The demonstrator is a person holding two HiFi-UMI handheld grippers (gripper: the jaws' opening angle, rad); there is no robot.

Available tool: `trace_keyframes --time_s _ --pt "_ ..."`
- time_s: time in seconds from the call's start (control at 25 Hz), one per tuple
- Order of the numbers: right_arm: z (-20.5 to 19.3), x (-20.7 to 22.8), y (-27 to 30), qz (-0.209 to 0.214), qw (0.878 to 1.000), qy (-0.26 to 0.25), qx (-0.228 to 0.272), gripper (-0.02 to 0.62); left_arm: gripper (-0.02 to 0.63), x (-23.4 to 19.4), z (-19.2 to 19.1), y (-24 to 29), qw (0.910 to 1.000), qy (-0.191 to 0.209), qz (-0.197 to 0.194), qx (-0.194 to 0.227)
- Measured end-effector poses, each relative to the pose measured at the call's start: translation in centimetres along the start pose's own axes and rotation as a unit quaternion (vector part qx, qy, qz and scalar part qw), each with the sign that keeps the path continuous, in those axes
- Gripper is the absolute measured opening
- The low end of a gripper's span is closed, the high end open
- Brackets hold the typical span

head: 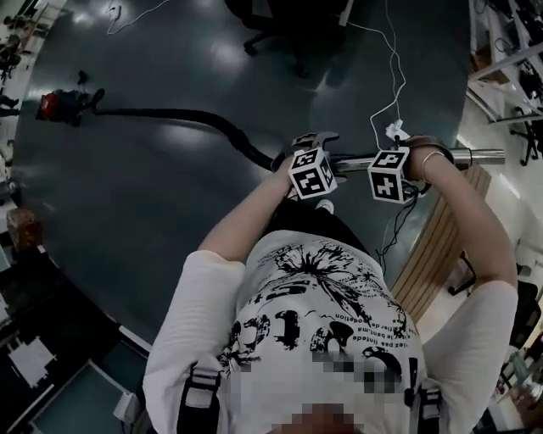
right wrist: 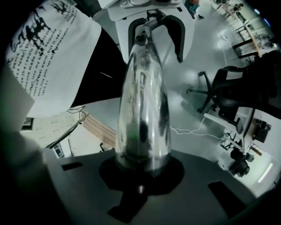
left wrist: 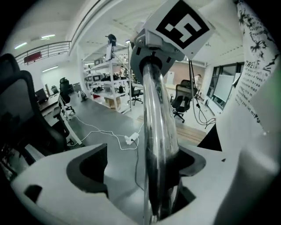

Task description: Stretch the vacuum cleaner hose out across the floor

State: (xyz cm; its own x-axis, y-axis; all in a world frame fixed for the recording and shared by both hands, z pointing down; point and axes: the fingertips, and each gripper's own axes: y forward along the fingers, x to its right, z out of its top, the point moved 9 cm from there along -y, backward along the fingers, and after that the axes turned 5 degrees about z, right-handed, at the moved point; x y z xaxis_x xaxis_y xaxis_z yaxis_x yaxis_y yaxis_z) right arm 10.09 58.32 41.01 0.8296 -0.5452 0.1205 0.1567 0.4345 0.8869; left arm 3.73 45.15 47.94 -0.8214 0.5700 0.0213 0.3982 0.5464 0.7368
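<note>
the person's white printed shirt (head: pixel 322 305) fills the near edge of the head view, both arms reaching out over the dark floor (head: pixel 153 195). just beyond, the two grippers sit side by side on a shiny metal tube (head: pixel 458 156) that lies level, left to right. the left gripper (left wrist: pixel 140 165) has its tongs spread wide; the tube passes between them close against the right-hand pad, while the left pad stands well clear. the right gripper (right wrist: pixel 142 165) is pinching the tube, its dark pads pressed around it. the tube's free end sticks out to the right, over a strip of pale wooden boards (head: pixel 441 246). from the left gripper the black vacuum cleaner hose (head: pixel 195 119) curves away to the far left across the floor and reaches the red vacuum cleaner (head: pixel 58 106). farther off, a white cable (head: pixel 392 68) trails over the floor, and an office chair (head: pixel 280 25) stands at the far edge.
</note>
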Motion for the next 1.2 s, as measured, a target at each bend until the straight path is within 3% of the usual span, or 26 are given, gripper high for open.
trace_keyframes --time_s 0.16,0.32,0.4,0.48,0.6,0.68,0.72,0.84,0.96,1.08,1.2 --pt "2.7 0.0 -0.4 0.109 0.993 0.004 0.044 0.035 0.443 0.3 -3.0 -2.2 0.9993 0.019 0.032 0.005" --pt "1.7 -0.4 -1.0 0.192 0.977 0.043 0.078 0.035 0.442 1.8 -3.1 -2.0 0.9931 0.106 0.009 -0.050" --pt "0.5 -0.5 -0.9 0.201 0.975 0.043 0.084 0.035 0.443 2.8 -2.5 -1.3 0.9842 0.159 0.026 -0.073" --pt "-0.7 -0.7 -0.6 0.181 0.979 0.032 0.084 0.035 0.443 3.3 -1.4 -0.3 0.9773 0.183 0.059 -0.088" --pt "-2.0 -0.9 -0.9 0.101 0.993 0.018 0.056 0.035 0.442 4.2 0.0 1.1 0.9804 0.156 0.084 -0.085" --pt "-3.0 -0.7 -1.9 0.005 1.000 -0.002 0.004 0.035 0.442 4.6 0.9 1.6 0.9838 0.132 0.092 -0.079" --pt "-3.5 -0.4 -2.7 -0.055 0.998 -0.014 -0.031 0.035 0.442 4.3 1.4 1.9 0.9848 0.123 0.097 -0.075" --pt "-5.3 -0.3 -5.3 -0.209 0.970 -0.049 -0.113 0.035 0.442 3.6 3.7 2.2 0.9897 0.105 0.084 -0.048" --pt "-6.5 -0.7 -7.5 -0.325 0.929 -0.068 -0.160 0.035 0.442 3.3 5.8 1.8 0.9967 0.080 -0.007 0.003" --pt "-7.8 -1.2 -9.1 -0.405 0.893 -0.062 -0.187 0.037 0.442 1.8 8.6 0.9 0.9922 0.038 -0.109 0.046" --pt "-9.1 -1.3 -10.1 -0.464 0.858 -0.060 -0.212 0.037 0.440 0.0 11.1 0.6 0.9846 0.037 -0.163 0.051"
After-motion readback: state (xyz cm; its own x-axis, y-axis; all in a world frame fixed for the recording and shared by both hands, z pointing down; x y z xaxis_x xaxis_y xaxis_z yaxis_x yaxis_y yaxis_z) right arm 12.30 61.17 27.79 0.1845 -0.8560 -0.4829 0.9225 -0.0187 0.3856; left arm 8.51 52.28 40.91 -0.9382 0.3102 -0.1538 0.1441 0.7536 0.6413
